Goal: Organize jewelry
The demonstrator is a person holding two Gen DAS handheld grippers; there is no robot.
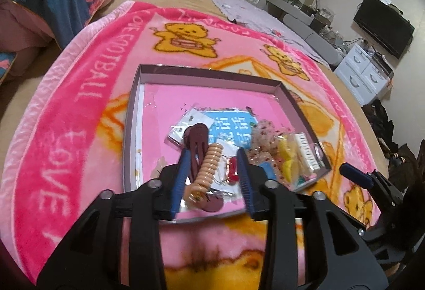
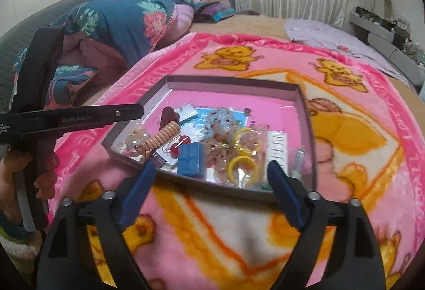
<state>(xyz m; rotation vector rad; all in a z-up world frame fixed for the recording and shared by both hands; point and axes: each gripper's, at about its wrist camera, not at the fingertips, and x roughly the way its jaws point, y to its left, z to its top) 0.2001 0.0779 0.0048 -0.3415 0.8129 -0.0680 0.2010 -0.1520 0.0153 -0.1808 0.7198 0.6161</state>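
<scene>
Your left gripper (image 1: 212, 178) hangs wide over the tray (image 1: 130, 114) at lower centre, straddling the coil tie (image 1: 208, 166) and brown clip (image 1: 198, 141) — a pick looks to be starting. Your right gripper (image 2: 211, 183) waits wide at the tray's near edge, empty — next, drop and close on one piece only.

The left gripper (image 1: 212, 178) was held low with its blue fingers (image 1: 178, 181) spread apart. The right gripper (image 2: 212, 183), to its right, had its fingers parted wider.
</scene>
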